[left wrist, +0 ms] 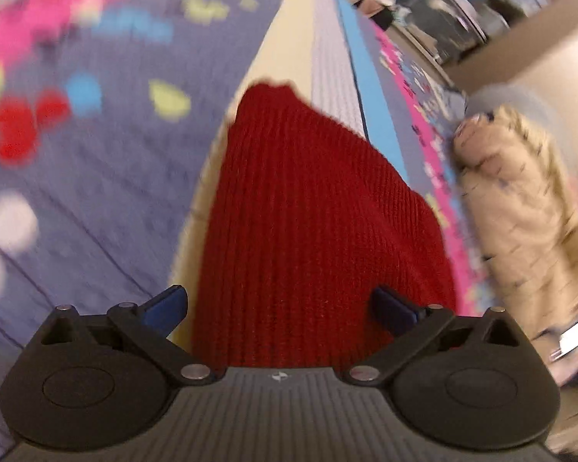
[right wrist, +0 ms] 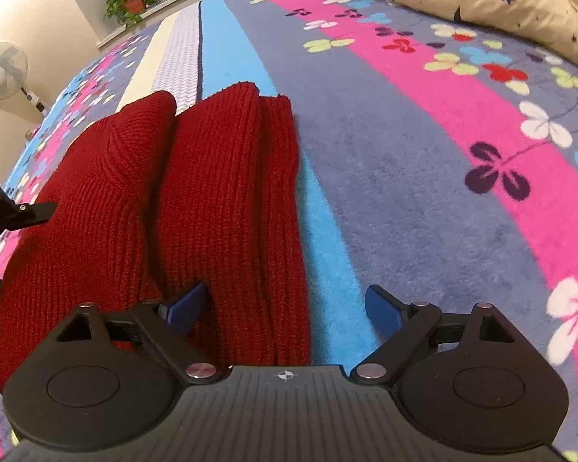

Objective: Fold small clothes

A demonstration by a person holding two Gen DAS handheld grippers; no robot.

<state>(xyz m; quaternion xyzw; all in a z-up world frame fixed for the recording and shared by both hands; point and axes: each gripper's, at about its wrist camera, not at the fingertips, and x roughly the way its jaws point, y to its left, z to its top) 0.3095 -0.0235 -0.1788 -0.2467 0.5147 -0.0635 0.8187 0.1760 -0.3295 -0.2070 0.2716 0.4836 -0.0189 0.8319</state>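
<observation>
A red ribbed knit garment [right wrist: 181,200] lies folded in layers on a flowered bedspread [right wrist: 424,161]. My right gripper [right wrist: 285,308] is open at the garment's near edge; its left finger rests on the knit, its right finger is over the blue stripe. In the blurred left wrist view the red knit [left wrist: 308,223] fills the middle. My left gripper [left wrist: 281,308] is open with the knit between its blue fingers [left wrist: 165,308]. The left gripper also shows at the left edge of the right wrist view [right wrist: 4,215].
A cream star-print quilt [right wrist: 501,4] is bunched at the far right of the bed; it also shows in the left wrist view [left wrist: 520,223]. A standing fan [right wrist: 4,73] and a potted plant [right wrist: 133,0] stand beyond the bed.
</observation>
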